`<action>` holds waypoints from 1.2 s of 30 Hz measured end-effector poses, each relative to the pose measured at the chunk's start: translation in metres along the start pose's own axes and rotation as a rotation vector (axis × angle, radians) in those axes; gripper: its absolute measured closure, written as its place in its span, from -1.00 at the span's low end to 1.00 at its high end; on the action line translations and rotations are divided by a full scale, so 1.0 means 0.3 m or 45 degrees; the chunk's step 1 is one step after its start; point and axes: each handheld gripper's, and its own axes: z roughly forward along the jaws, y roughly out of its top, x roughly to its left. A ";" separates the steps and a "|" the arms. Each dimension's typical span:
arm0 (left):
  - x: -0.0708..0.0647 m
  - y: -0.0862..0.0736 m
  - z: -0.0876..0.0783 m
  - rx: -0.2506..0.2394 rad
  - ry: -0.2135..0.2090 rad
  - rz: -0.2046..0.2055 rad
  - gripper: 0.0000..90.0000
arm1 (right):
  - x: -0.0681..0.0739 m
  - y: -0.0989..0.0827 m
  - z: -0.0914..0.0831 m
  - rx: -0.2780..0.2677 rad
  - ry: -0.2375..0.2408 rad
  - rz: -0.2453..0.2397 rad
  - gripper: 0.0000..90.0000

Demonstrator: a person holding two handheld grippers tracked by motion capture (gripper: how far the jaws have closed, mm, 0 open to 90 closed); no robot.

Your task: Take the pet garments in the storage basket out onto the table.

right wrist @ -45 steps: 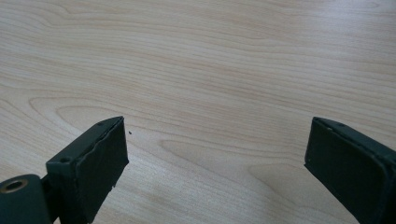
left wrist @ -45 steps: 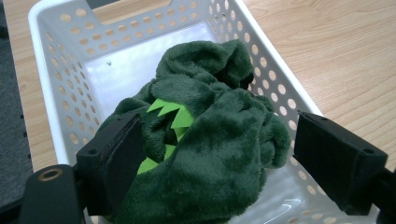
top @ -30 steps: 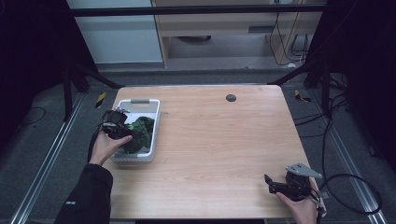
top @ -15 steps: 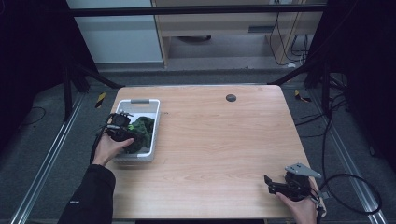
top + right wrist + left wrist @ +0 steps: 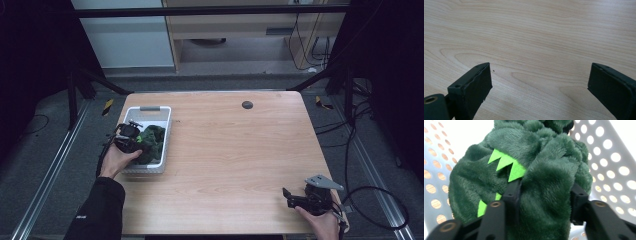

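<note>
Left hand-held gripper (image 5: 134,137) clamped on green plush toy (image 5: 529,170) inside white basket (image 5: 165,131), right hand-held gripper (image 5: 540,87) spread wide above table (image 5: 240,150)

The left gripper (image 5: 131,138) slid from the white perforated basket's (image 5: 165,131) outer rim in over its near half, the hand (image 5: 118,159) following, and its jaws pressed into the dark green plush toy (image 5: 529,182), which bunched between them beside the bright green felt spikes (image 5: 507,165)
</note>
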 end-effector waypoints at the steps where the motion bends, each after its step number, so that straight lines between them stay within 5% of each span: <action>1: 0.000 -0.001 0.001 0.007 0.001 -0.001 0.27 | 0.000 0.000 0.000 0.000 -0.001 -0.001 -0.88; 13: -0.004 -0.010 -0.002 0.000 0.018 -0.007 0.70 | 0.000 0.000 -0.001 0.000 -0.002 0.002 -0.88; 36: -0.020 0.018 -0.189 -0.187 0.007 -0.003 0.75 | -0.001 0.000 0.000 0.000 -0.005 0.002 -0.88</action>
